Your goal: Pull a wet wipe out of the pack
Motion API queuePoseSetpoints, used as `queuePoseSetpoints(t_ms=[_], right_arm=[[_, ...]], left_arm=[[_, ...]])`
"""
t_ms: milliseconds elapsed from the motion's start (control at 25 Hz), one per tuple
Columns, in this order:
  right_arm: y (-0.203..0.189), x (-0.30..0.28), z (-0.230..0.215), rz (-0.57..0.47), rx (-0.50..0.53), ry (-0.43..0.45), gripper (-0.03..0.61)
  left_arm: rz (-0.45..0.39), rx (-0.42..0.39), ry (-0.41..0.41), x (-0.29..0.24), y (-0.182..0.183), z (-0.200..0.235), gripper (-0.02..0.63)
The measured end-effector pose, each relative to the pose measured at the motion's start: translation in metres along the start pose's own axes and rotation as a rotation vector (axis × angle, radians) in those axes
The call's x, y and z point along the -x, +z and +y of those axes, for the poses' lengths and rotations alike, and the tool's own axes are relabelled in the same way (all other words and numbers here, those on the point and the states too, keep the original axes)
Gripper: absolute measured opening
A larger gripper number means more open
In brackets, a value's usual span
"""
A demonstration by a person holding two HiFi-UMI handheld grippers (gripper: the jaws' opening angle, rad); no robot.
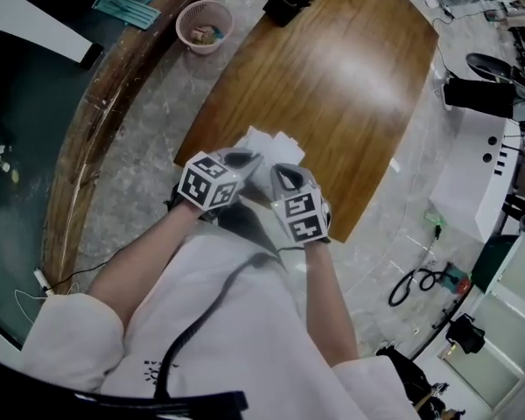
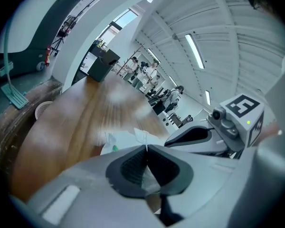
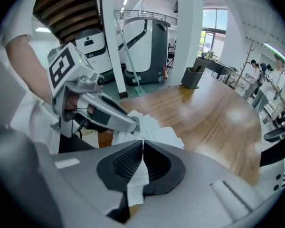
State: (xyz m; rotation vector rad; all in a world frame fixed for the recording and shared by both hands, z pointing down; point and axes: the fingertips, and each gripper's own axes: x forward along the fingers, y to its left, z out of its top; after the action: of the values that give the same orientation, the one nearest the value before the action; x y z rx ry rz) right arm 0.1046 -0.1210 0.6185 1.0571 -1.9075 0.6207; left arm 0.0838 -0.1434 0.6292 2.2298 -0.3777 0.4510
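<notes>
Broom (image 1: 122,5), teal, at far left on dark floor. Next along, pink basket (image 1: 205,26) with small bits inside, set on grey marbled ground just off the corner of the wooden counter (image 1: 350,86).

Below that, left tool (image 1: 250,157), marker cube on top, angled toward the counter's near edge. Clenched: pads pressed together in the left gripper view, with only a thin film of the pack (image 2: 118,141) pinched between them, greenish low down. Pack itself white and crumpled with a green mark, at the near edge of the counter, just ahead of both tools and between their tips.

Right tool (image 1: 278,171) just beside the left one, tips close together, pointing more steeply down. Also clenched, on the wet wipe (image 3: 135,182): white sheet nipped between the ribbed pads, tail hanging below them, upper end running forward into the crumpled white heap at the pack. Left tool's tip visible in the right gripper view, buried in that same heap.

Behind, at the counter's far end, black holder (image 1: 284,3). Further right, white machine housing (image 1: 477,178), then black cable (image 1: 411,283) looped on the pale floor.
</notes>
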Motion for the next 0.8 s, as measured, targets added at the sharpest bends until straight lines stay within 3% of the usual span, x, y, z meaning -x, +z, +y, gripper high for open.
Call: queuePoseSetpoints(t_ms=[240, 800], right_arm=[[0.014, 0.024, -0.003, -0.141, -0.135, -0.043, 0.015], [0.031, 0.078, -0.001, -0.348, -0.254, -0.18, 0.015]], left_arm=[[0.038, -0.043, -0.038, 0.001, 0.004, -0.007, 0.006], [0.108, -0.124, -0.045, 0.005, 0.003, -0.012, 0.009]])
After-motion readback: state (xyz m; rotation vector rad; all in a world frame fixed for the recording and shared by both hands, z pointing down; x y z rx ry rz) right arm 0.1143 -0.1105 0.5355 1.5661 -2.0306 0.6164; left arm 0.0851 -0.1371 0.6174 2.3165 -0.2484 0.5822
